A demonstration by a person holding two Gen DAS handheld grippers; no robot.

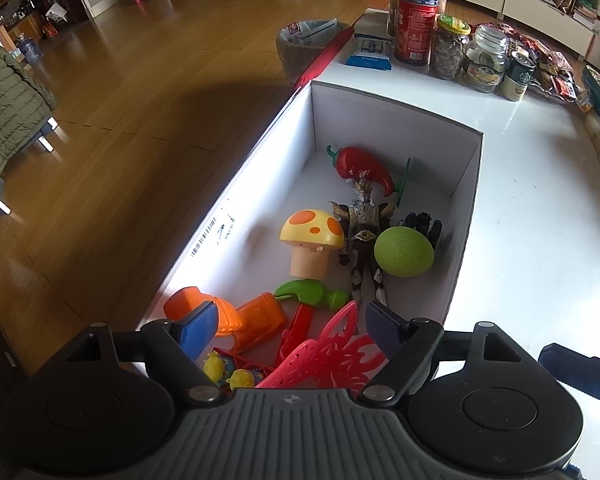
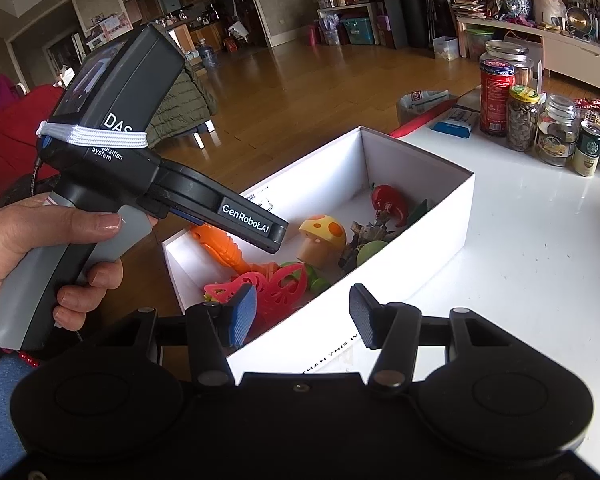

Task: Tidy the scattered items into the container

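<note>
The white box (image 1: 465,184) sits on my counter (image 1: 539,220) at its edge, holding toys: mushroom (image 1: 311,236), red pepper (image 1: 361,166), green ball (image 1: 403,252). My left gripper (image 1: 292,326) hovers above, jaws wide, empty. From the right wrist I see my hand (image 2: 40,248) gripping the left tool's handle; right gripper (image 2: 301,314) jaws wide over the box's near wall.

The table (image 1: 539,208) is glossy white; the box (image 1: 465,216) is matt cardboard, the toys smooth plastic, and the floor (image 1: 140,92) polished wood.
</note>
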